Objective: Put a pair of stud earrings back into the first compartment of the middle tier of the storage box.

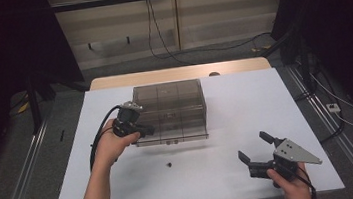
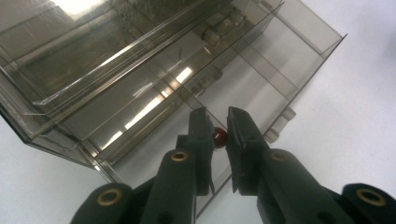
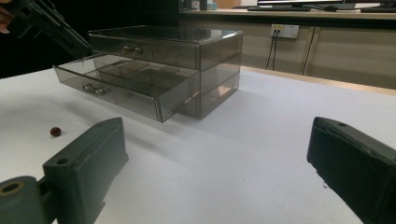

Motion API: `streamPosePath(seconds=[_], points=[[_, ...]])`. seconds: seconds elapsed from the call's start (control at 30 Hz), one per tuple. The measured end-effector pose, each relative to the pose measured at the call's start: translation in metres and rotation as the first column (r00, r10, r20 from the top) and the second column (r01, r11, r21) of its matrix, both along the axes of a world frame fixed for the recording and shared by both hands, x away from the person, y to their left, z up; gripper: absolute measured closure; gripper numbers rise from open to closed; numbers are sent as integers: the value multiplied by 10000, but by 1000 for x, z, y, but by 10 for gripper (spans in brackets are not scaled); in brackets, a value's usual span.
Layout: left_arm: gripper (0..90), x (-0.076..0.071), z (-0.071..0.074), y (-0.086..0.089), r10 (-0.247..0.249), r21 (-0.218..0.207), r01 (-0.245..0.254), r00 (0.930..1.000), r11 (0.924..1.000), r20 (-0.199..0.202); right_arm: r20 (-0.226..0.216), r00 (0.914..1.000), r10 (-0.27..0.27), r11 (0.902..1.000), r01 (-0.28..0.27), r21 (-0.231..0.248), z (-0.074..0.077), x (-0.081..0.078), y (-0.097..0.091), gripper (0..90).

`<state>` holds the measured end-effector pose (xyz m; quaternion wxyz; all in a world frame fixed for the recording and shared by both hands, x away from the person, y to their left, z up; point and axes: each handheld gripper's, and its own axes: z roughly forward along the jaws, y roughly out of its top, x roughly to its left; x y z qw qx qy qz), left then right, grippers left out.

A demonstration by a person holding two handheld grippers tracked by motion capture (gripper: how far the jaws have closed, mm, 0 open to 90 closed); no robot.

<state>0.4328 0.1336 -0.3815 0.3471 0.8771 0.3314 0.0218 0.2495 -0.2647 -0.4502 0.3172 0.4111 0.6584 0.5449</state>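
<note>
The left gripper (image 2: 220, 122) is pinched on a small red bead (image 2: 220, 136), poised over the pulled-out drawer (image 3: 119, 86) of the smoky plastic drawer cabinet (image 1: 170, 111). This looks like the drop-off step: next it needs to line up over a compartment and release. The right gripper (image 1: 253, 147) rests with jaws spread wide and empty on the white table (image 1: 246, 106); a second bead (image 3: 55, 131) lies loose in front of the cabinet.
</note>
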Motion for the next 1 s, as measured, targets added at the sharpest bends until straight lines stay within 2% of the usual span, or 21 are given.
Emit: streamPosePath(seconds=[0.13,0.2,0.27,0.33,0.43,0.67,0.83,1.0], points=[[801,3,-2,0,176,25,-176,9998,9998,-28,1,10000,10,10000,-10,-3,0,0,0,40],[670,5,-3,-1,396,2,-396,9992,9992,-47,7,10000,12,10000,-12,-2,0,0,0,40],[661,3,-4,-1,153,229,-153,9999,9996,7,-5,10000,-4,10000,4,18,0,-1,-1,39],[620,1,-3,-2,159,202,-158,9999,9997,-29,0,10000,-11,10000,11,31,0,0,-1,39],[551,-2,-1,-2,131,152,-133,9998,9998,138,-1,10000,-18,10000,18,5,0,-1,-1,39],[400,-16,8,-1,-50,-458,61,9997,9989,246,12,10000,-38,10000,38,-4,0,-1,-1,39],[275,-30,11,-1,-323,-639,353,9984,9973,462,12,10000,-37,10000,37,-37,0,-1,-1,39],[231,-42,11,-1,-481,-968,527,9976,9939,489,17,10000,-13,10000,13,-60,1,-1,0,39]])
